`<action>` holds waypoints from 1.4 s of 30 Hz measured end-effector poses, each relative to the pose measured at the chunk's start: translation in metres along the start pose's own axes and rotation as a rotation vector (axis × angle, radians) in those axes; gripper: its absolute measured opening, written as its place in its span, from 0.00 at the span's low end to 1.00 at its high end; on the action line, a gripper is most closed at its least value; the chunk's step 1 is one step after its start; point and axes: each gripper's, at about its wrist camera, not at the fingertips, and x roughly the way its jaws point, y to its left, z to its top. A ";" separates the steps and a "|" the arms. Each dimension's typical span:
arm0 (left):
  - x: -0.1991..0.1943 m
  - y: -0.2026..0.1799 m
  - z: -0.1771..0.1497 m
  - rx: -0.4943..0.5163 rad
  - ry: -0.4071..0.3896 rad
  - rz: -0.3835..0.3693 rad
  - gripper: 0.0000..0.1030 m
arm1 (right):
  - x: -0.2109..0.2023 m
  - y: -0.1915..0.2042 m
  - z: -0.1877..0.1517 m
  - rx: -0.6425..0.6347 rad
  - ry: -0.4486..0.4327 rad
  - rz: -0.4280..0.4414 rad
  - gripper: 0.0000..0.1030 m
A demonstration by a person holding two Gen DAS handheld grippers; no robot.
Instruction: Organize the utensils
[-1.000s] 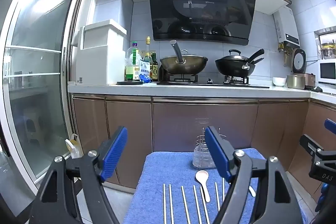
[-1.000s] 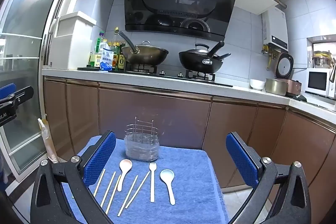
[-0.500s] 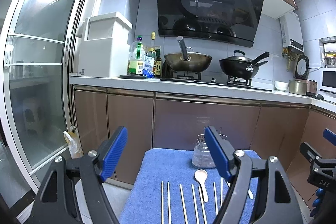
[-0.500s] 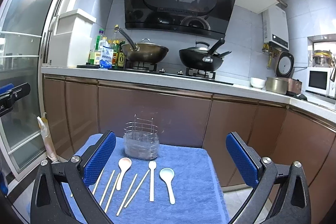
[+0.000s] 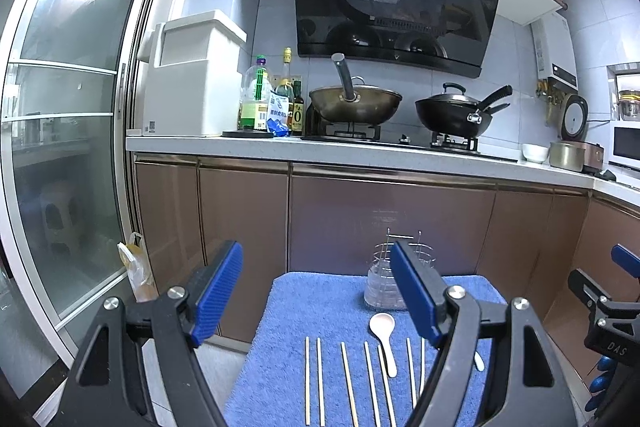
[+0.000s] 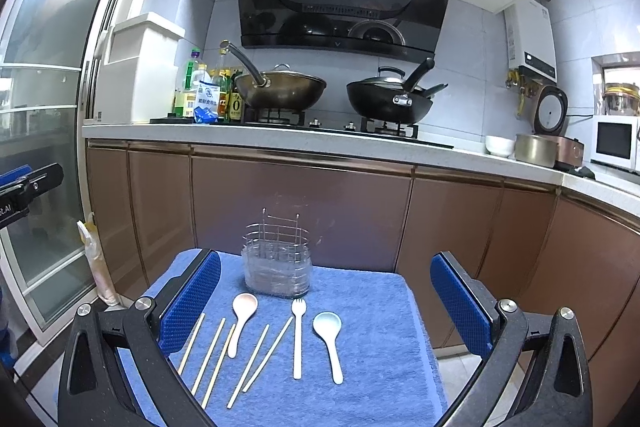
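A wire utensil holder (image 6: 277,266) stands at the far side of a blue towel (image 6: 380,339). In front of it lie several wooden chopsticks (image 6: 219,359), a pale pink spoon (image 6: 241,319), a white fork (image 6: 297,339) and a light blue spoon (image 6: 330,339). My right gripper (image 6: 326,299) is open and empty, above the near part of the towel. My left gripper (image 5: 316,291) is open and empty, over the towel's left side; its view shows the holder (image 5: 384,279), the spoon (image 5: 385,335) and chopsticks (image 5: 320,379).
Brown cabinet fronts (image 6: 320,211) rise just behind the towel, under a white counter with two woks (image 6: 280,89) and bottles. A glass sliding door (image 5: 60,131) is on the left. A plastic bag (image 5: 136,271) hangs by the door.
Both views have shifted slightly: the left gripper has drifted a little left and the towel sits more to the right in its view. The utensils have not moved.
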 end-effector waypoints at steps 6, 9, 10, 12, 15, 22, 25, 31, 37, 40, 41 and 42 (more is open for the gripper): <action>0.006 0.004 0.001 -0.014 0.026 0.000 0.73 | 0.002 -0.001 -0.003 0.018 -0.009 0.026 1.00; 0.009 0.006 0.002 -0.015 0.039 -0.001 0.73 | 0.004 -0.003 -0.004 0.031 -0.005 0.033 1.00; 0.010 0.006 0.002 -0.013 0.040 -0.001 0.72 | 0.005 -0.004 -0.004 0.031 -0.002 0.030 1.00; 0.011 0.005 0.001 -0.005 0.041 0.001 0.73 | 0.007 -0.004 -0.004 0.032 0.005 0.026 1.00; 0.012 0.004 0.001 -0.003 0.044 0.004 0.73 | 0.011 -0.004 -0.004 0.029 0.021 0.023 1.00; 0.016 0.002 0.002 0.007 0.061 0.011 0.73 | 0.012 -0.007 -0.005 0.021 0.032 0.007 1.00; 0.019 -0.002 0.002 0.021 0.074 0.007 0.73 | 0.013 -0.009 -0.006 0.020 0.035 0.007 1.00; 0.027 -0.012 0.002 0.050 0.101 -0.002 0.73 | 0.019 -0.017 -0.008 0.034 0.054 0.006 1.00; 0.041 -0.016 0.002 0.049 0.133 0.009 0.73 | 0.025 -0.023 -0.009 0.026 0.064 0.007 1.00; 0.050 -0.014 0.001 0.056 0.157 0.016 0.73 | 0.027 -0.027 -0.010 0.022 0.056 0.016 1.00; 0.053 -0.013 0.001 0.056 0.165 0.019 0.73 | 0.028 -0.028 -0.010 0.022 0.053 0.017 1.00; 0.059 -0.010 0.000 0.053 0.181 0.025 0.73 | 0.030 -0.029 -0.010 0.018 0.055 0.019 1.00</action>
